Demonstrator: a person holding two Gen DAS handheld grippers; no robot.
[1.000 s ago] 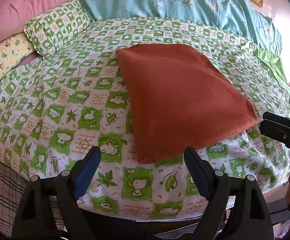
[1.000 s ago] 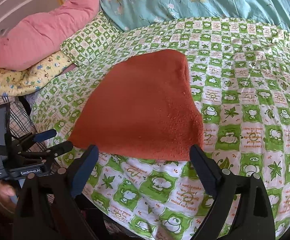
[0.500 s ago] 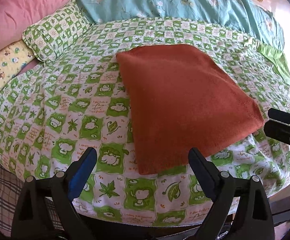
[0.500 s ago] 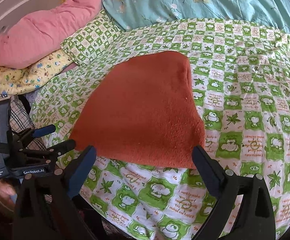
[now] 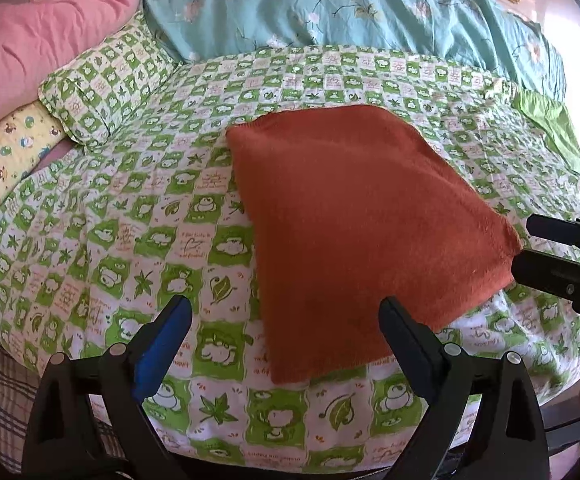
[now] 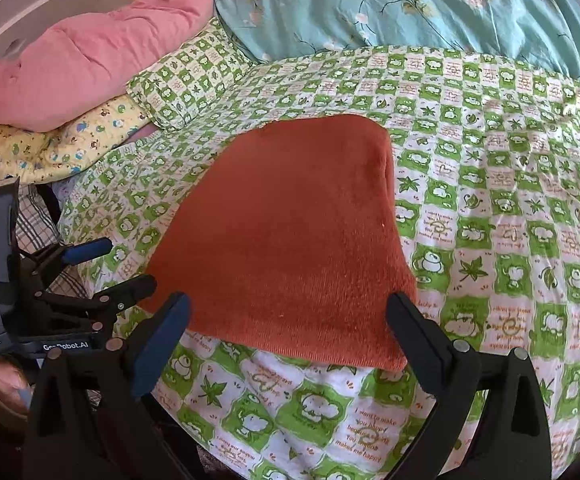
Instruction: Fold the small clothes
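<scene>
Terracotta knit, thick and fuzzy, makes up the small garment (image 5: pixel 354 224) lying flat on the bed (image 5: pixel 137 240), near its front edge on a green-and-white checked bedcover. It looks soft and light, limp rather than stiff, so it should drape and sag when lifted and needs support at two points. Its near corners are the natural places to pinch: both sit just ahead of the fingertips. It is already doubled into a neat rectangle, with a rounded fold along the far right side and a ribbed hem at the near edge.

Jaws of the left gripper (image 5: pixel 285 312) have just been opening and stand wide, nothing between them. Likewise the right gripper (image 6: pixel 290 312) has just spread wide and is empty.
</scene>
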